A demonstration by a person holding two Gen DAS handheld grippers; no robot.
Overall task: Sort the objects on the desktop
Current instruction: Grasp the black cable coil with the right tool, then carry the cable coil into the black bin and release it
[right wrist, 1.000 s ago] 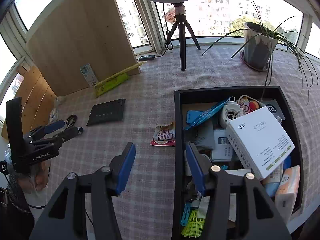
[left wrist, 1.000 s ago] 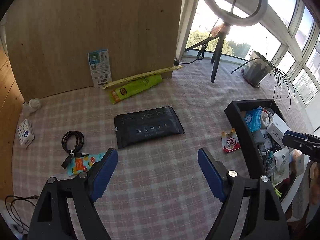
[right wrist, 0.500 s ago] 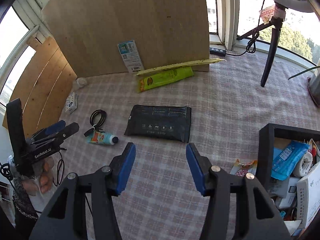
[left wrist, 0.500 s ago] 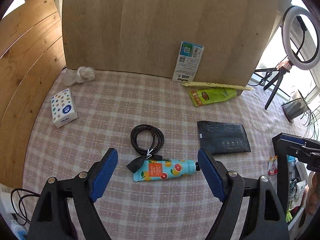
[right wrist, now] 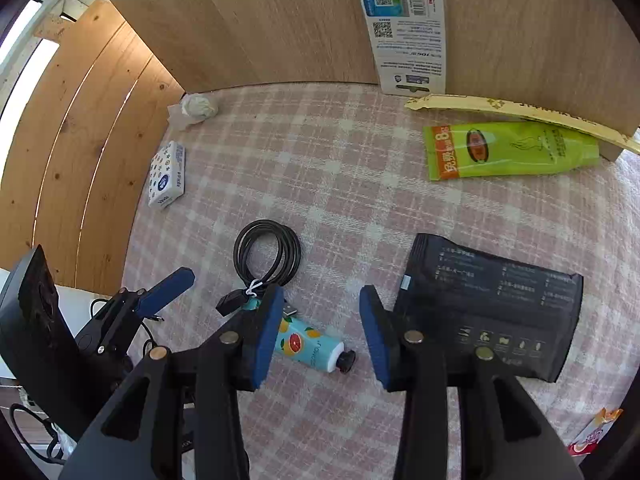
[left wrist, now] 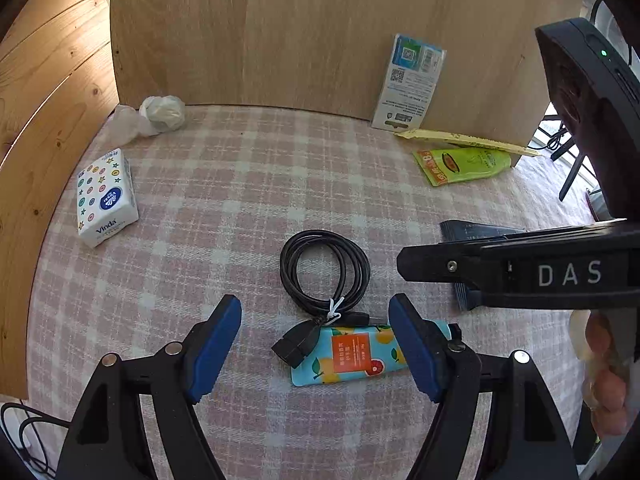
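The hand cream tube [right wrist: 310, 344] lies flat near the worktop's front edge, just beside the coiled black cable [left wrist: 325, 268], its long axis running crosswise to both tools. The right hand-held gripper [right wrist: 320, 334] hangs above its capped end, jaws wide and empty. The left hand-held gripper [left wrist: 316, 344], equally open and empty, frames the tube's other end. I judge the right one nearer.

1 cable [left wrist: 324, 270], 2 tubes [right wrist: 310, 344] [right wrist: 512, 156], 2 packs [right wrist: 488, 308] [left wrist: 105, 198].
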